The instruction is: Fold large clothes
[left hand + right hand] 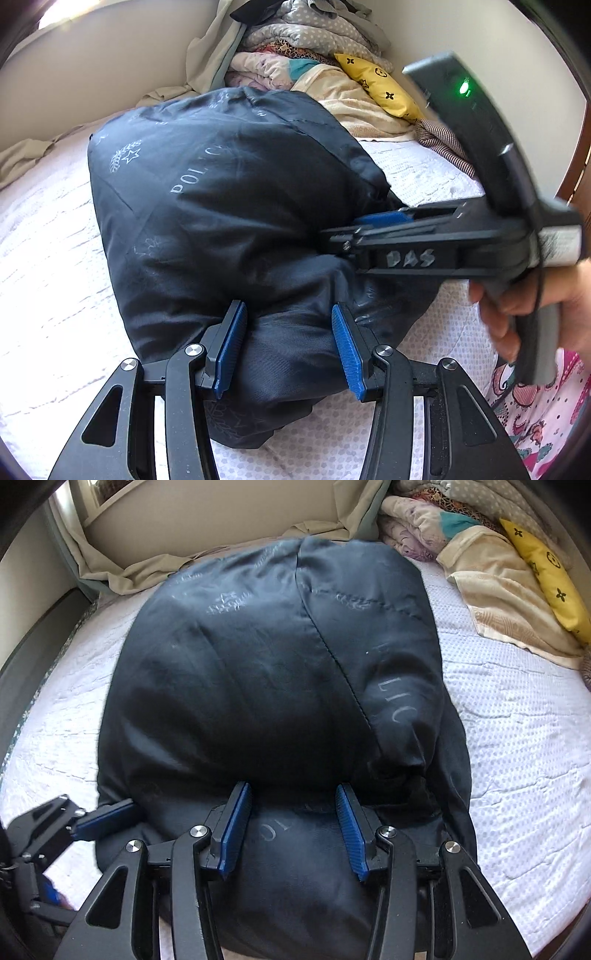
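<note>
A large dark navy padded jacket (221, 206) with pale printed lettering lies bunched in a folded heap on the white bed; it also shows in the right wrist view (258, 686). My left gripper (288, 314) is open, its blue pads (231, 347) on either side of the jacket's near edge. My right gripper (293, 794) is open too, its jaws straddling the near fold of the jacket. The right gripper also shows from the side in the left wrist view (369, 227), pushed against the jacket's right side. The left gripper shows at the lower left of the right wrist view (107, 818).
The white quilted bed cover (517, 738) surrounds the jacket. A pile of folded blankets (306, 40), a cream towel (506, 598) and a yellow patterned pillow (384, 85) lie at the far side. A beige curtain (207, 528) hangs along the wall. A hand (517, 302) holds the right gripper.
</note>
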